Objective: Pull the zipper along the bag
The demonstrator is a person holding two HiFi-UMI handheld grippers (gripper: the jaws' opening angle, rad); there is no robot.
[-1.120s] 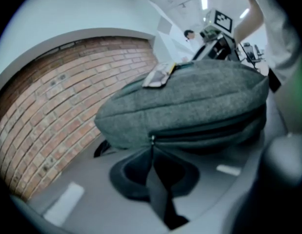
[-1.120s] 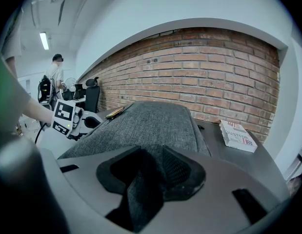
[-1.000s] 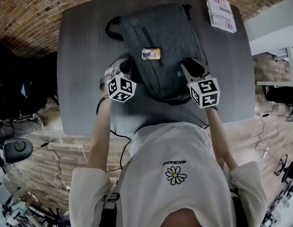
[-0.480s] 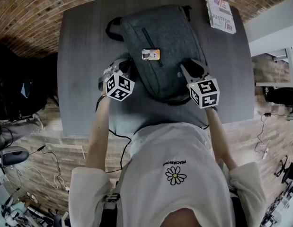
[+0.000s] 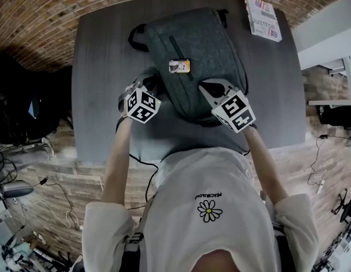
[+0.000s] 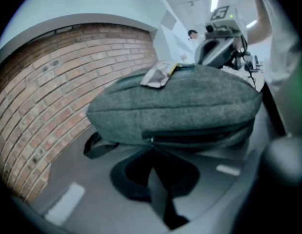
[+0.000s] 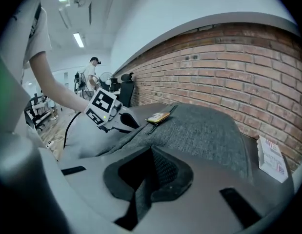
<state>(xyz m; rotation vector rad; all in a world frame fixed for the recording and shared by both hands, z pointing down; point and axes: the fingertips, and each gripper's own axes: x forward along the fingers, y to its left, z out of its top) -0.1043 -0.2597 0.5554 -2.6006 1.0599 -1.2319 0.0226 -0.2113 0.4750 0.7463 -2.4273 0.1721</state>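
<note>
- A grey bag (image 5: 198, 50) is lying flat on the dark worktop (image 5: 96, 95). Its zipper is gaping open along the near edge, and the inside is only looking dark.
- The left gripper (image 5: 148, 83) is squeezing tight on the little zipper pull (image 6: 151, 139) at the bag's left side.
- The right gripper (image 5: 206, 88) has just been closing its jaws. They are sitting together on the bag's near right part, with nothing showing between them.
- A small yellow card (image 5: 180, 66) is resting on top of the bag.

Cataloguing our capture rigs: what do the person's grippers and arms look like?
The left gripper and right gripper are grey, each carrying a cube of black-and-white square markers. A black cable trails from the left one. The person wears a white short-sleeved T-shirt with a daisy print.
</note>
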